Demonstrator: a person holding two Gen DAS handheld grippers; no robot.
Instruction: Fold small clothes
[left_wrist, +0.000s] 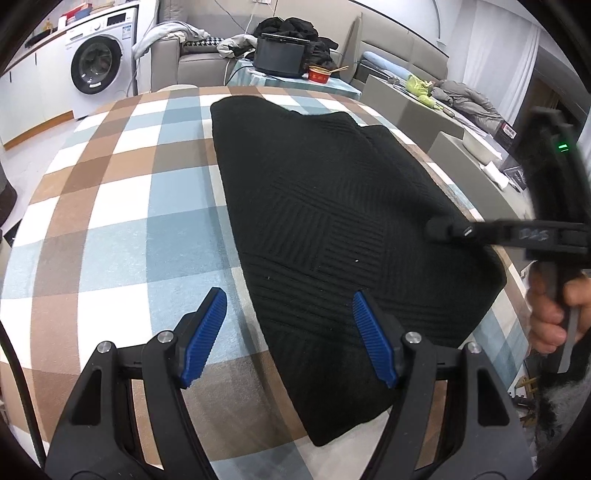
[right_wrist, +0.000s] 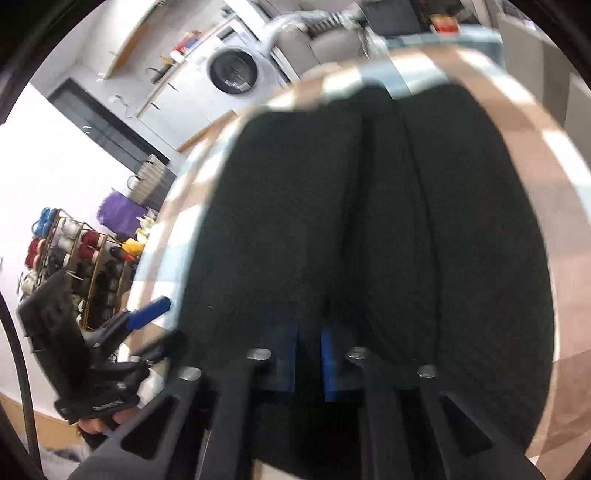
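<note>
Nearest in the left wrist view, the left claw (left_wrist: 290, 338) hangs released, its blue pads wide apart over the near edge of the black knitted garment (left_wrist: 332, 229) – nothing between them. The garment lies folded on the checked cloth of the table (left_wrist: 110, 206). The right claw (right_wrist: 309, 363) is clenched with no cloth visibly caught, low over the garment's surface. Farther back stands a washing machine (left_wrist: 98, 66) – beside it a grey sofa (left_wrist: 199, 55).

Left hand-held gripper (left_wrist: 290, 338) agape — right hand-held gripper (right_wrist: 309, 363) closed, angled down.
</note>
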